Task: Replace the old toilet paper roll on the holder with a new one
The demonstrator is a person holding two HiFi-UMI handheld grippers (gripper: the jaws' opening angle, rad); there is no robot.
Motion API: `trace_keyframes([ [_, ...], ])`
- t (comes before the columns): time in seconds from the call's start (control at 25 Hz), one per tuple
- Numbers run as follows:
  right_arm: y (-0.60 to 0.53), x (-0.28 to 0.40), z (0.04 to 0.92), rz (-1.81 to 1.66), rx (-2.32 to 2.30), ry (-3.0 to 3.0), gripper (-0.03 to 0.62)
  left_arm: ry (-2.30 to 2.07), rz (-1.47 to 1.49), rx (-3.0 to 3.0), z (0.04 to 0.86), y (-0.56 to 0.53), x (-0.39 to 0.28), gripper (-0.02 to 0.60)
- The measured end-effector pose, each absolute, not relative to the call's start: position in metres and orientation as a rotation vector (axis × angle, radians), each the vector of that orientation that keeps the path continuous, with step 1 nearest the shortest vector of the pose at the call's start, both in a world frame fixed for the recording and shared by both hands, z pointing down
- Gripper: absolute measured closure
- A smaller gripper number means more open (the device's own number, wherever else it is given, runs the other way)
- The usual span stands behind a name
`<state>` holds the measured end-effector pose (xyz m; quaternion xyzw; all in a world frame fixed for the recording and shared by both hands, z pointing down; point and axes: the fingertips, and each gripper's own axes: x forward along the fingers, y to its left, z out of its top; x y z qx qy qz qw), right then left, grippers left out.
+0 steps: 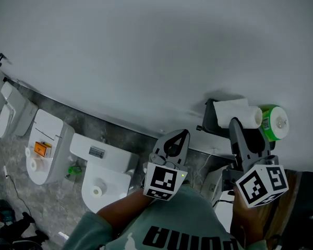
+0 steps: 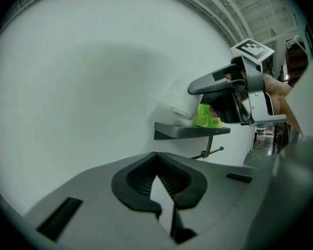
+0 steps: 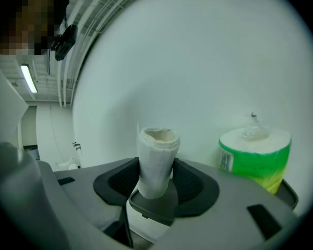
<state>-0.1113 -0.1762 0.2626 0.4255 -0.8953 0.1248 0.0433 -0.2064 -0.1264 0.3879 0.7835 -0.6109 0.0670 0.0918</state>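
Observation:
My right gripper (image 1: 239,125) is shut on the old roll (image 1: 241,113), a thin, nearly used-up white tube that stands upright between its jaws (image 3: 156,163). It hangs just in front of the dark holder shelf (image 1: 211,114) on the white wall. The new roll (image 1: 273,122), in green wrapping, rests on that shelf (image 3: 288,192), to the right of the old one (image 3: 255,158). My left gripper (image 1: 181,135) hovers lower left of the holder, shut with nothing in it (image 2: 167,212). From there the holder's bare bar (image 2: 211,152) shows under the shelf (image 2: 190,132).
Three white toilets (image 1: 101,176) (image 1: 47,145) (image 1: 10,116) stand in a row along the wall at lower left, on a grey stone floor (image 1: 21,197). The person's green sleeve (image 1: 193,223) fills the bottom of the head view.

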Motion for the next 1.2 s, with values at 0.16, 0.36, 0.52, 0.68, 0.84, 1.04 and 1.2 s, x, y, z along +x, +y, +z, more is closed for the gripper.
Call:
trace_keyframes([
  [0.16, -0.182, -0.114, 0.268, 0.339, 1.292, -2.674, 0.39, -1.785, 0.202, 2.341, 0.39, -0.131, -0.204, 0.577],
  [0.36, -0.189, -0.117, 0.269, 0.268, 1.274, -2.596, 0.39, -1.763, 0.196, 2.339, 0.388, -0.136, -0.202, 0.577],
  [0.52, -0.194, -0.121, 0.273, 0.213, 1.257, -2.55, 0.388, -1.743, 0.19, 2.334, 0.392, -0.14, -0.202, 0.577],
  [0.68, -0.198, -0.124, 0.276, 0.187, 1.249, -2.529, 0.388, -1.726, 0.189, 2.324, 0.398, -0.14, -0.202, 0.577],
  [0.84, -0.199, -0.125, 0.279, 0.157, 1.243, -2.513, 0.388, -1.716, 0.185, 2.33, 0.399, -0.138, -0.2, 0.577],
  [1.04, -0.199, -0.126, 0.279, 0.133, 1.241, -2.509, 0.388, -1.712, 0.18, 2.332, 0.398, -0.137, -0.2, 0.577],
  [1.2, -0.198, -0.127, 0.279, 0.117, 1.227, -2.508, 0.387, -1.711, 0.174, 2.331, 0.397, -0.136, -0.2, 0.577],
])
